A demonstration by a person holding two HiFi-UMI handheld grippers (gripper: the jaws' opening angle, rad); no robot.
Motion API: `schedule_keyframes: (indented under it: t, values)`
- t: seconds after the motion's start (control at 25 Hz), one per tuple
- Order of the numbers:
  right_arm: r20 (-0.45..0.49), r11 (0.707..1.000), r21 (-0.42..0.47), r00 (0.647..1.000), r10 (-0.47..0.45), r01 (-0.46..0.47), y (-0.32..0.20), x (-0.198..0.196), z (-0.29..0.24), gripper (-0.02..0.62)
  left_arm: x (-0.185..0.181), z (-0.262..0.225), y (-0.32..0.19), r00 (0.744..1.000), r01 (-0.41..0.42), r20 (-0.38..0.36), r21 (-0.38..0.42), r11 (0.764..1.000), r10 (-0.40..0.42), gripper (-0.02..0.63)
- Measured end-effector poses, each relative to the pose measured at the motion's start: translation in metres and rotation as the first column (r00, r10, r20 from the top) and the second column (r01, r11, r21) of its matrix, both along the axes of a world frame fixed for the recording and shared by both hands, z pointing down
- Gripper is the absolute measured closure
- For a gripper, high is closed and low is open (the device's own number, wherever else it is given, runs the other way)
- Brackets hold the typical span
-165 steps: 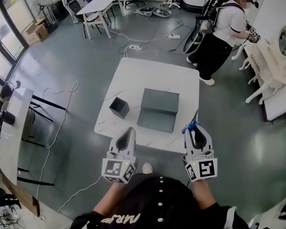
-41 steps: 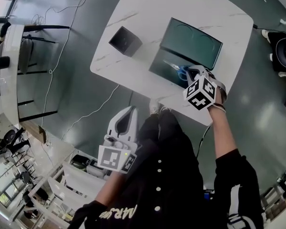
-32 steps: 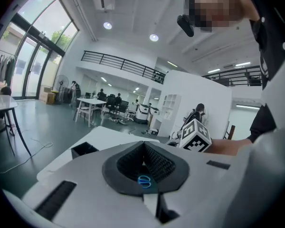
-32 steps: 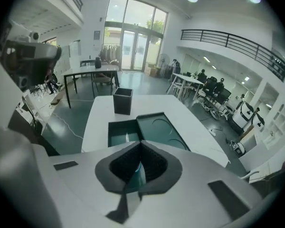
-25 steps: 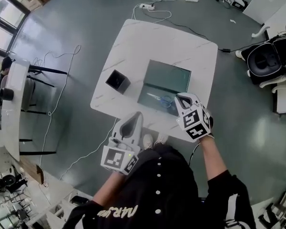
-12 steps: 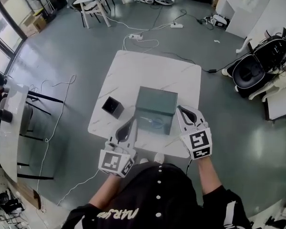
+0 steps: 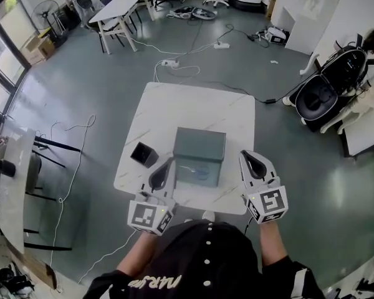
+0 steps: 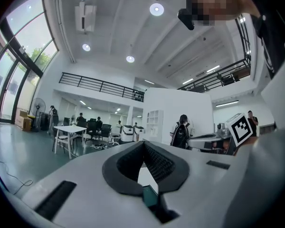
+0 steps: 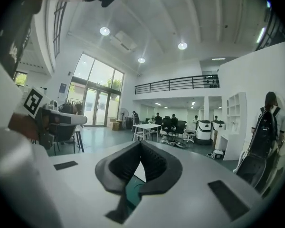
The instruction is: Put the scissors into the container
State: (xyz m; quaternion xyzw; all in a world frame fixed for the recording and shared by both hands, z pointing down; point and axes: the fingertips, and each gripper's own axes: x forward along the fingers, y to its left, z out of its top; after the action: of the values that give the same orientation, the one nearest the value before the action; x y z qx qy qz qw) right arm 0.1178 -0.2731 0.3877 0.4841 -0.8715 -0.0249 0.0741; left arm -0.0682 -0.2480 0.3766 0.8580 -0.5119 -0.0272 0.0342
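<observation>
The scissors (image 7: 196, 170), blue-handled, lie flat inside the green container (image 7: 200, 144), an open box with its lid standing up at the back, on the white table (image 7: 193, 108). My left gripper (image 7: 169, 161) hovers at the container's front left corner, shut and holding nothing. To the container's right, apart from it, my right gripper (image 7: 245, 155) is also shut and holds nothing. In the left gripper view the jaw tips (image 8: 143, 142) meet, and they meet in the right gripper view (image 9: 140, 143) too. Both point out across the room.
A small black open box (image 7: 143, 154) stands on the table left of the container. Cables and a power strip (image 7: 170, 62) lie on the floor beyond the table. A black round chair (image 7: 318, 98) stands to the right, a white table (image 7: 15, 179) to the left.
The right gripper has drawn back from over the container to its right side, leaving the scissors lying inside. The head view has risen and now takes in the whole table.
</observation>
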Motion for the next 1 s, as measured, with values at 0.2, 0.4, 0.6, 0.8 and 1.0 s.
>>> schedule_keyframes:
  t: [0.2, 0.4, 0.6, 0.8, 1.0]
  values:
    - [0.082, 0.995, 0.048, 0.993, 0.083, -0.087, 0.009, 0.024, -0.007, 0.583, -0.007, 0.004, -0.001, 1.000, 0.020, 0.001, -0.007, 1.000, -0.020, 0.580]
    - [0.138, 0.973, 0.126, 0.974, 0.177, -0.195, 0.018, 0.052, -0.012, 0.583, -0.009, 0.009, 0.000, 0.999, 0.042, 0.006, -0.010, 0.999, -0.042, 0.580]
    - [0.100, 0.969, 0.149, 0.978, 0.183, -0.197, 0.023, 0.054, -0.011, 0.583, -0.020, 0.014, 0.004, 0.998, 0.061, 0.010, -0.011, 0.998, -0.061, 0.580]
    - [0.097, 0.962, 0.165, 0.974, 0.206, -0.220, 0.023, 0.060, -0.017, 0.583, -0.024, 0.013, 0.004, 0.997, 0.078, 0.006, -0.022, 0.997, -0.078, 0.580]
    - [0.089, 0.961, 0.173, 0.976, 0.201, -0.214, 0.028, 0.055, -0.017, 0.583, -0.025, 0.014, 0.009, 0.997, 0.071, 0.009, -0.017, 0.997, -0.071, 0.580]
